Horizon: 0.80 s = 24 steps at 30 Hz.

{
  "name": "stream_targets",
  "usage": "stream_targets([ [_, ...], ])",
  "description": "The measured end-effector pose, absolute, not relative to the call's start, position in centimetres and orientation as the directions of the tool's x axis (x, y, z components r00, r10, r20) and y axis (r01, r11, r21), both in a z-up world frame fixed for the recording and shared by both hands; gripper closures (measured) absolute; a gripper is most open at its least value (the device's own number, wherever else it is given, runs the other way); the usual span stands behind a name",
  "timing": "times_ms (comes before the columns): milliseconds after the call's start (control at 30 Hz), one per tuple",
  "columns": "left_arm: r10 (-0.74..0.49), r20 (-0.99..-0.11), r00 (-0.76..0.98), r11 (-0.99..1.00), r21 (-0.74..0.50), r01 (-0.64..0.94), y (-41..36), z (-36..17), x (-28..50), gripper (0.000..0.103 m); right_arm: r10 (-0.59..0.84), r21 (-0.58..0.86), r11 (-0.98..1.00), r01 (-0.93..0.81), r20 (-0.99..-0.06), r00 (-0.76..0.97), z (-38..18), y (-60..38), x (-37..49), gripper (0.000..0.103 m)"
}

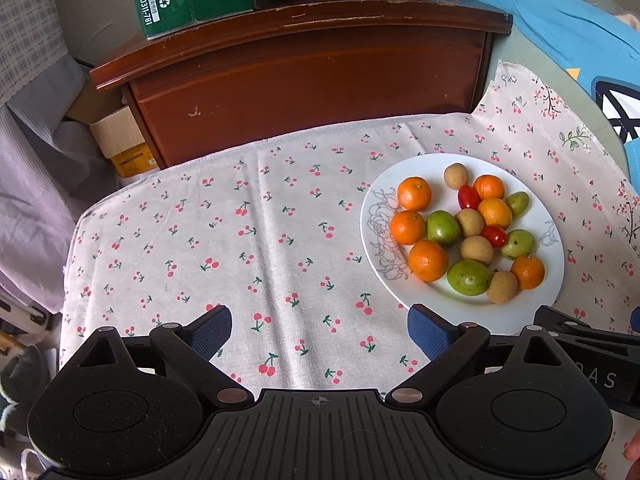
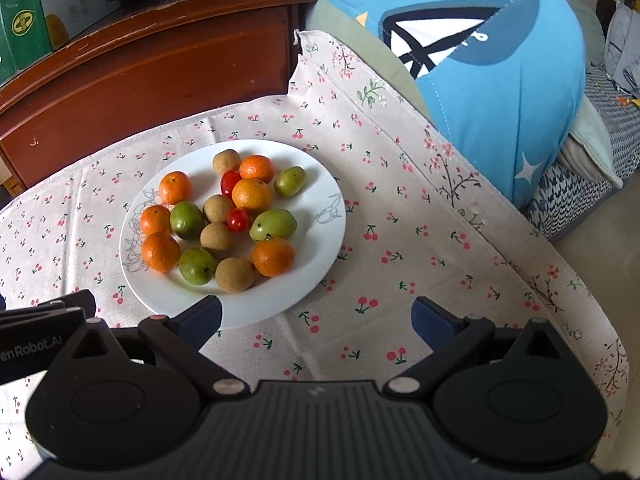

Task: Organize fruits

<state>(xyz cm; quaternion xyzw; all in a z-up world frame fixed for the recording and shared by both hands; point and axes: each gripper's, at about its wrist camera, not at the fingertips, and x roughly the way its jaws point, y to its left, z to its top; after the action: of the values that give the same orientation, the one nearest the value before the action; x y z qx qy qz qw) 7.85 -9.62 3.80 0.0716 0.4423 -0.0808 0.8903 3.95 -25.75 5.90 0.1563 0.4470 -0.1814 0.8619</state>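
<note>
White plate w/ mixed fruit

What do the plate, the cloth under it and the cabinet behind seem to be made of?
Plate: glazed ceramic by its look, white, glossy, with a grey line drawing.
Cloth: woven fabric, matte, creased, cherry print.
Cabinet: dark varnished wood, probably; finish chipped along the top edge.

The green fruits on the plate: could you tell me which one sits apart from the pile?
The small green fruit at the far right of the plate; the other three touch neighbouring fruit.
</note>
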Motion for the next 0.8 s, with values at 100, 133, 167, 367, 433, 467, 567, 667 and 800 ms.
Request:
stream_targets([
  [100, -0.081, -0.799, 0.595, 0.976, 0.058, 0.212, -9.67, 3.81, 7.82, 0.007, -0.181, 0.101, 0.884, 0.456, -0.826, 0.533, 5.90, -25.69, 3.98, 0.002],
  [133, -0.081, -0.799, 0.596, 0.975, 0.060, 0.213, -9.68, 3.81, 7.80, 0.007, -0.184, 0.099, 0.884, 0.457, -0.825, 0.534, 5.92, -25.69, 3.99, 0.002],
  [167, -0.079, -0.799, 0.596, 0.975, 0.063, 0.214, -9.70, 3.81, 7.79, 0.007, -0.186, 0.098, 0.883, 0.459, -0.825, 0.534, 5.93, -25.68, 3.98, 0.002],
  [367, -0.073, -0.799, 0.596, 0.974, 0.071, 0.214, -9.64, 3.74, 7.73, 0.007, -0.184, 0.101, 0.881, 0.462, -0.827, 0.532, 5.85, -25.72, 3.99, 0.002],
  [433, -0.072, -0.800, 0.596, 0.974, 0.072, 0.215, -9.63, 3.73, 7.72, 0.007, -0.184, 0.100, 0.882, 0.460, -0.827, 0.532, 5.87, -25.70, 4.01, 0.002],
  [467, -0.071, -0.800, 0.595, 0.974, 0.072, 0.214, -9.61, 3.70, 7.71, 0.007, -0.184, 0.099, 0.883, 0.459, -0.826, 0.533, 5.87, -25.67, 4.02, 0.002],
  [567, -0.067, -0.800, 0.596, 0.974, 0.077, 0.213, -9.51, 3.65, 7.63, 0.007, -0.185, 0.097, 0.884, 0.457, -0.825, 0.534, 5.90, -25.65, 4.01, 0.002],
  [667, -0.062, -0.801, 0.596, 0.973, 0.084, 0.214, -9.41, 3.62, 7.52, 0.007, -0.181, 0.097, 0.888, 0.450, -0.825, 0.536, 5.85, -25.57, 3.99, 0.003],
  [800, -0.054, -0.799, 0.599, 0.973, 0.094, 0.213, -9.14, 3.68, 7.25, 0.007, -0.178, 0.096, 0.895, 0.436, -0.819, 0.545, 5.88, -25.26, 3.84, 0.002],
])
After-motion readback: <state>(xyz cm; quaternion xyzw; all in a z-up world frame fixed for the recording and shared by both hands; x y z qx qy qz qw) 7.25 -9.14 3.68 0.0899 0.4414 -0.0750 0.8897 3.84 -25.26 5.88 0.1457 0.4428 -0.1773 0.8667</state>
